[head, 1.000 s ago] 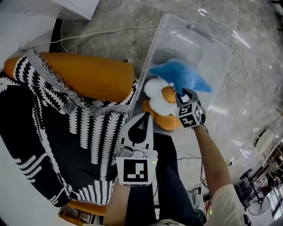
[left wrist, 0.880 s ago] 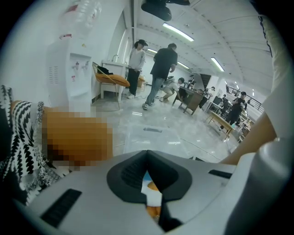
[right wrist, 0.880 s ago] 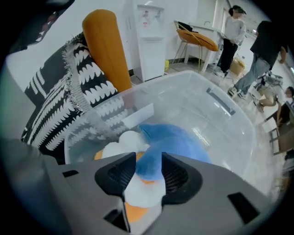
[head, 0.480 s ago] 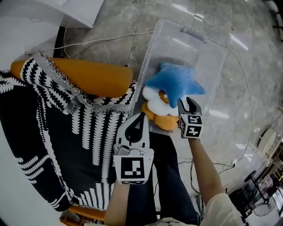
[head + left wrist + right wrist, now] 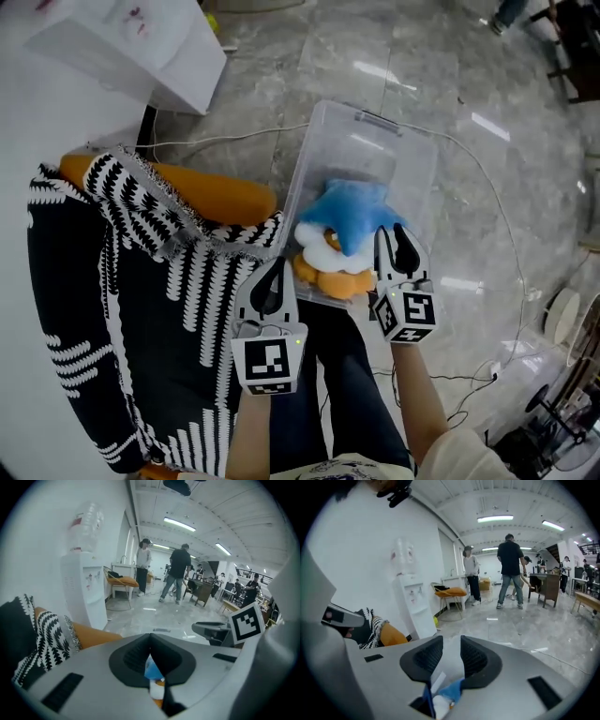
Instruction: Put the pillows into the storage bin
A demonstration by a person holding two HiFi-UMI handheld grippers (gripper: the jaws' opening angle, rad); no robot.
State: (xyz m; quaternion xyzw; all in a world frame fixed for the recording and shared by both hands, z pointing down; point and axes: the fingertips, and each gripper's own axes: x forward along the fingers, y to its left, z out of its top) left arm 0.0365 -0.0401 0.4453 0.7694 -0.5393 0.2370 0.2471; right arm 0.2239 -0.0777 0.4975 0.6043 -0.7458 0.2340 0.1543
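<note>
A clear storage bin (image 5: pixel 413 169) stands on the stone floor. In it lies a blue star pillow (image 5: pixel 352 214), and a white-and-orange pillow (image 5: pixel 323 264) rests against its near wall. My right gripper (image 5: pixel 394 240) hovers just near of the blue pillow; its jaws are apart and closing with nothing pressed between the pads. In the right gripper view (image 5: pixel 451 656) a white tag and a bit of blue pillow (image 5: pixel 450 692) show below the gap. My left gripper (image 5: pixel 273 272) is shut and empty, left of the bin's near corner, jaws meeting (image 5: pixel 150 637).
A long orange cushion (image 5: pixel 211 192) under a black-and-white patterned throw (image 5: pixel 122 281) lies left of the bin. A white water dispenser (image 5: pixel 141 47) stands at the back left. A cable (image 5: pixel 234 141) runs across the floor. Several people stand far off (image 5: pixel 178 573).
My right gripper has let go of the blue pillow and drawn back toward me. The pillow has settled into the bin. The head view has pulled back; the left gripper stays shut.
</note>
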